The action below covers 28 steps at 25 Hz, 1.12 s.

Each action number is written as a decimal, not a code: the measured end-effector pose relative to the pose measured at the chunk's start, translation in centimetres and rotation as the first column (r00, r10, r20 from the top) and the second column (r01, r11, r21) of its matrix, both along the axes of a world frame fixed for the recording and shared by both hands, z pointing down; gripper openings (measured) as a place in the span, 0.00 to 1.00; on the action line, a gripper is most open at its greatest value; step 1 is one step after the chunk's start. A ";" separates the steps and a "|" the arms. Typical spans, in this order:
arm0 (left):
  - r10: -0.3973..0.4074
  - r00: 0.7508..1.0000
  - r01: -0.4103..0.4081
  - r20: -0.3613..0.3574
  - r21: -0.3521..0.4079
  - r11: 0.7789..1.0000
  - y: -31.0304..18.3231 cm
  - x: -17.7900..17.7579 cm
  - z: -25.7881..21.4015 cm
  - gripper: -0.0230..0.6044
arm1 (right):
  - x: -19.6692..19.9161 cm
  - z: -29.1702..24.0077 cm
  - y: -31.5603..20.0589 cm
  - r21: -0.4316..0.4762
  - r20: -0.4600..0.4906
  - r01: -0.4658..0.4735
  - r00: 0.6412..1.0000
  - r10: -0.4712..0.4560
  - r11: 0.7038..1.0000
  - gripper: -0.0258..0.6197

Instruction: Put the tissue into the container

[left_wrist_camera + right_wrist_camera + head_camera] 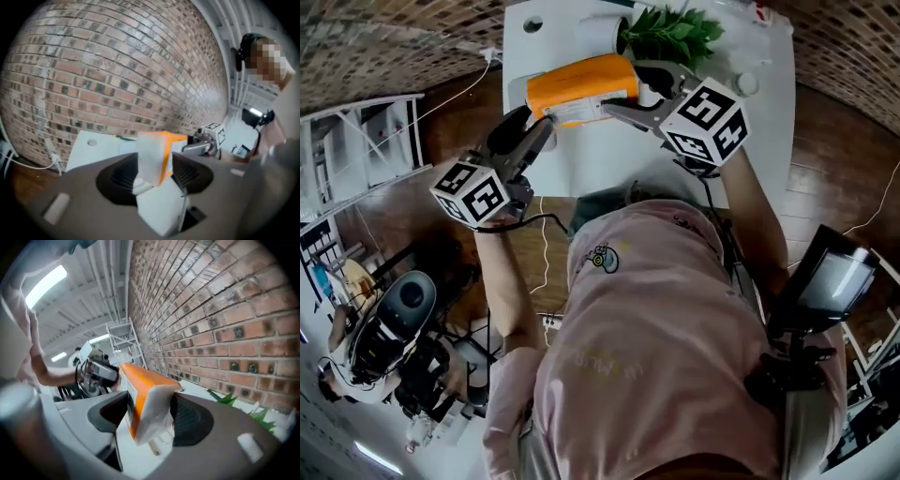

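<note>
At the left of the head view, the left gripper (539, 127) is being raised toward the centre. Its fingers (119, 178) are being pressed onto one short end of the tissue pack (581, 86), as the left gripper view is showing. The orange and white pack is being held roughly level in the upper middle of the frame, apparently above the white surface (581, 164) rather than resting on it. At the right, the right gripper (639, 94) is being clamped on the opposite end, with its fingers (190, 420) being pinched around the crumpled white wrap. A green plant (670, 33) is being shown at the upper right, just behind the pack. No container is being made out with certainty in any view. For this carrying step to be done well, both pinches are probably best being kept even, so the soft pack is not being bent or dropped. The container's opening is being located and lined up beneath the pack before either end is being released.
</note>
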<state>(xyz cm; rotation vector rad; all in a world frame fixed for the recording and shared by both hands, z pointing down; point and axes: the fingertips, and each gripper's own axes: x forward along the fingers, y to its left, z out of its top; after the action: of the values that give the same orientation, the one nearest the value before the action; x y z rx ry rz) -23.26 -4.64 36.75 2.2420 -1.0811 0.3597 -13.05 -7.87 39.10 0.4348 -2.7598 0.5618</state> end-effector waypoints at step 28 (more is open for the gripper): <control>-0.416 0.905 0.425 0.088 -0.190 0.885 14.2 -9.3 13.0 0.39 | 5.9 9.3 -2.1 0.090 0.008 -0.456 0.889 0.457 0.885 0.04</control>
<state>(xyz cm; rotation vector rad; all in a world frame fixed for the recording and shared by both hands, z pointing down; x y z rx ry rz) -32.58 9.55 49.72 1.7644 -1.4463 0.3186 -7.15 -9.99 48.40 1.1254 -2.6754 0.5321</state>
